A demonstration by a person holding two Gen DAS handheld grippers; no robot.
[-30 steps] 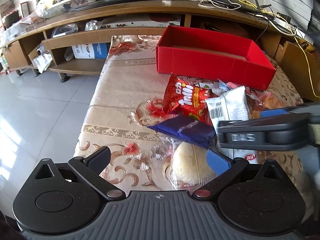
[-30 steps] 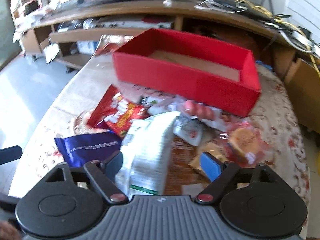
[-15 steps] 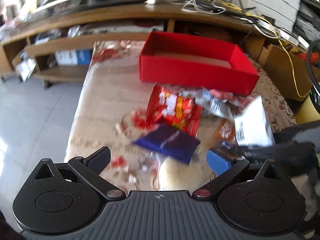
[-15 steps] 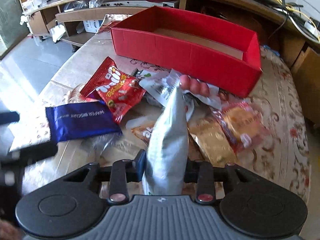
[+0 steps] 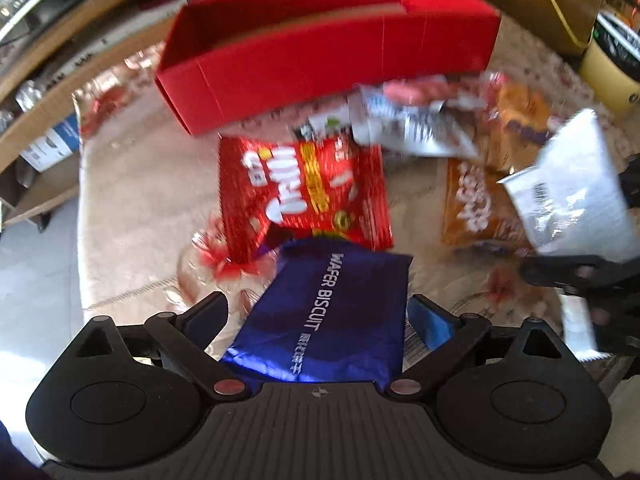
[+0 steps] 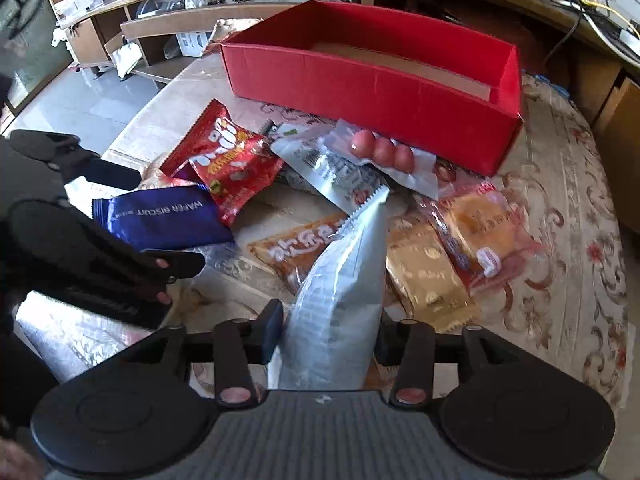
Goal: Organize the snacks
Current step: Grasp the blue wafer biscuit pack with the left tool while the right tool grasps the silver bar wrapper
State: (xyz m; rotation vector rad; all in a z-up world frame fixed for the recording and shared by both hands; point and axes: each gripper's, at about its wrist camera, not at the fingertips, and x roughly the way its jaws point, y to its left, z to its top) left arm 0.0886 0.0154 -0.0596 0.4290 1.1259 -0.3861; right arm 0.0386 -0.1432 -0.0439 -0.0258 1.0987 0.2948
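Note:
My right gripper (image 6: 326, 334) is shut on a silver-white snack bag (image 6: 340, 292) and holds it upright above the table; the bag also shows at the right of the left wrist view (image 5: 572, 192). My left gripper (image 5: 320, 316) is open, its fingers either side of a blue wafer biscuit pack (image 5: 328, 312), which also shows in the right wrist view (image 6: 164, 216). An empty red box (image 6: 372, 84) stands at the far side of the table. A red snack bag (image 5: 304, 192) lies just beyond the blue pack.
Several more snacks lie in front of the box: a sausage pack (image 6: 384, 152), an orange packet (image 6: 304, 248), a gold packet (image 6: 428, 276) and a cake pack (image 6: 484, 228). A flowered cloth (image 6: 568, 240) covers the table. A wooden TV shelf (image 6: 160, 28) stands behind.
My left gripper has moved forward and down until the blue wafer pack lies between its open fingers. My right gripper closed on the silver-white bag a second ago and still holds it up.

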